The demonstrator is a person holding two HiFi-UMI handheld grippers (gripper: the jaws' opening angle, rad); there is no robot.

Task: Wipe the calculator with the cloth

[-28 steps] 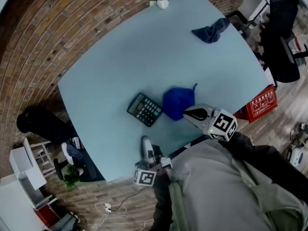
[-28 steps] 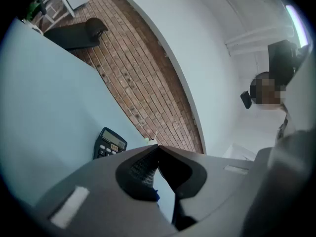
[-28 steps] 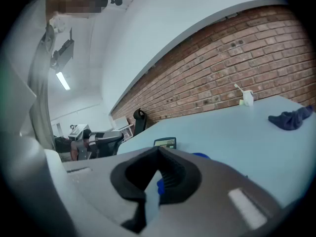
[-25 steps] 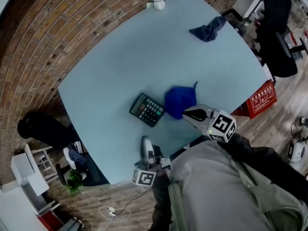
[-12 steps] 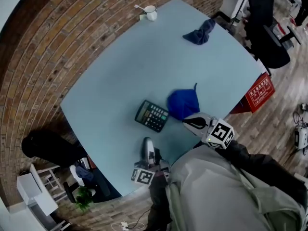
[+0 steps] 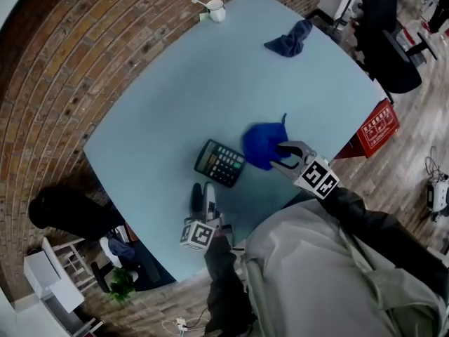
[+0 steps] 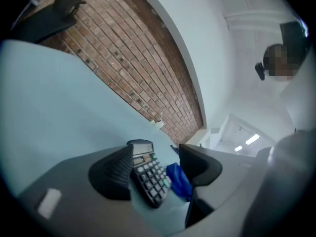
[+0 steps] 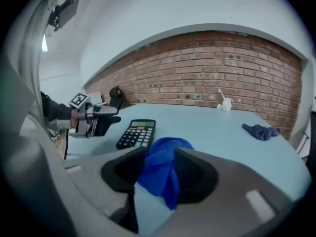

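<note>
Near the desk's (image 6: 175,83) front edge, the calculator (image 6: 220,163) lies just beside the blue cloth (image 6: 263,144). Both pairs of jaws have just been opening. The left gripper (image 6: 203,194) gapes empty just short of the calculator, and the right gripper (image 6: 281,156) loosely straddles the cloth's near edge.

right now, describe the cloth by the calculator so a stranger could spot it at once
On the big pale blue table, find the black calculator near the person's edge. The cloth lies bunched up just to its right in the head view. It is bright royal blue, unlike the darker, duller cloth lying alone near the far edge.
</note>
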